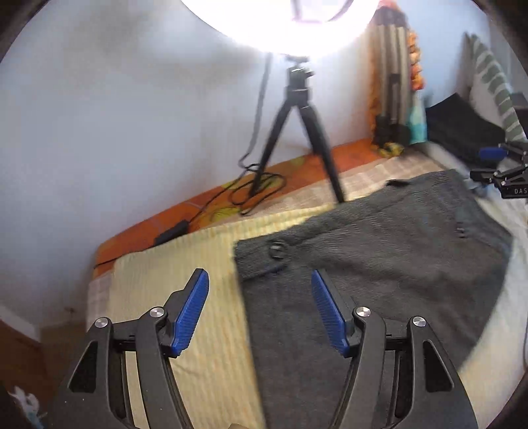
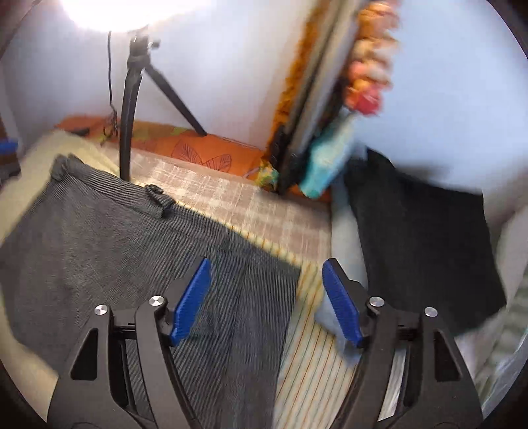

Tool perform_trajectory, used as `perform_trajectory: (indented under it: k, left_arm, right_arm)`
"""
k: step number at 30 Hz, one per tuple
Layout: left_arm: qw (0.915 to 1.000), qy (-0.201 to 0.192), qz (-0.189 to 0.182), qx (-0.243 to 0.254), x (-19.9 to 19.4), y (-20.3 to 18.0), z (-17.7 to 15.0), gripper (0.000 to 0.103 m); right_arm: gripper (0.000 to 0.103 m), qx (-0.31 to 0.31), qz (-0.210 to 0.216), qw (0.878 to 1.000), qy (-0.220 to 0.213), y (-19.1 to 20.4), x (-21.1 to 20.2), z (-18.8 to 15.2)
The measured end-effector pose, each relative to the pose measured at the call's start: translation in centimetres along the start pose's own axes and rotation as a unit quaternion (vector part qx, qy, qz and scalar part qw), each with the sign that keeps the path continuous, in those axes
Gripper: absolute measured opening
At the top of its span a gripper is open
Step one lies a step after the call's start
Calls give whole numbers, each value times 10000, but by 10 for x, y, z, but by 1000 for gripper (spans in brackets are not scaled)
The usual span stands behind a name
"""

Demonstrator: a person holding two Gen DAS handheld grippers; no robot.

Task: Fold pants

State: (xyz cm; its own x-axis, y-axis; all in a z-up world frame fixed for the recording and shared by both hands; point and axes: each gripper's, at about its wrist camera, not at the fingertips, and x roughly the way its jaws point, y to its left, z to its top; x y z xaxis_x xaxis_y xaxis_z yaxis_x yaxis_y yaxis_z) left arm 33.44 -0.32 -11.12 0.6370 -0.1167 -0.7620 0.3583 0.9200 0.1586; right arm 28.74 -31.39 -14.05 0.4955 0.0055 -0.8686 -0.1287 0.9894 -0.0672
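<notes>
Left wrist view: left gripper (image 1: 260, 308) is hovering with its jaws spread wide, nothing between the ribbed blue pads (image 1: 191, 312).
Pants, place: dark grey pants (image 1: 369, 264) are lying flat on a pale yellow striped sheet (image 1: 194, 264) covering the bed.
Pants, fabric: fine ribbed cloth, corduroy-like, with a round button (image 1: 275, 248) at the waistband corner and a belt loop (image 2: 158, 198) standing up along the band.
Pants, direction: waistband is running along the far edge toward the wall, and the long axis is coming down toward the cameras.
Right wrist view: right gripper (image 2: 266, 302) is also hanging wide open, one pad over the right edge of the pants (image 2: 132, 257), the other over bare sheet (image 2: 307, 363).
Other gripper: right gripper (image 1: 495, 171) is showing at the far right of the left view, beyond the cloth.
Background: black tripod (image 1: 297, 132) is standing on the bed under a glaring lamp (image 1: 280, 19); a folded black cloth (image 2: 425, 250) is lying well apart on the right.
</notes>
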Motion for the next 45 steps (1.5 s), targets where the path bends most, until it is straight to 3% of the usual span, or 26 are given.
perform_trajectory:
  k: [1, 5, 10, 12, 15, 18, 21, 27, 30, 32, 37, 41, 45]
  left_arm:
    - [10000, -22, -87, -8, -2, -8, -2, 65]
    - [9989, -41, -456, 102, 0, -51, -9, 65]
    - [9975, -9, -692, 107, 16, -94, -7, 65]
    - [9973, 26, -724, 124, 27, -109, -5, 65]
    - [9976, 39, -653, 226, 42, -127, -5, 65]
    - [9981, 236, -505, 265, 61, -133, -9, 65]
    - [9980, 338, -437, 297, 76, -134, -14, 67]
    - [9989, 178, -411, 154, 67, -130, -11, 69]
    - [9990, 48, -433, 65, 48, -129, -12, 69]
    - [9989, -16, -468, 58, 36, -130, -17, 69]
    - [9981, -5, -552, 267, 26, -144, -34, 69]
    - [9978, 229, -510, 359, 44, -154, -47, 70]
    - [9978, 247, -584, 212, 46, -149, -46, 73]
  right_arm:
    - [84, 301, 74, 9995, -28, -6, -10, -15]
    - [84, 1400, 284, 9897, 94, -23, -33, -71]
    - [84, 2753, 706, 9586, 180, -39, -39, -130]
    - [84, 3192, 1101, 9411, 193, -40, -34, -147]
    - [85, 3442, 1624, 9246, 135, -35, -21, -151]
    - [85, 3498, 1889, 9176, 49, -30, -12, -144]
    - [85, 3724, 1976, 9068, -5, -32, 0, -141]
    - [84, 4343, 1883, 8807, -175, -45, 19, -147]
    - [75, 4339, 1683, 8849, -209, -43, 19, -144]
    - [50, 4252, 1704, 8888, -143, -38, 24, -140]
    - [25, 4164, 1598, 8947, -255, -37, 20, -136]
    - [18, 3952, 1507, 9052, -400, -34, 8, -127]
    - [15, 3528, 1361, 9239, -594, -23, -12, -109]
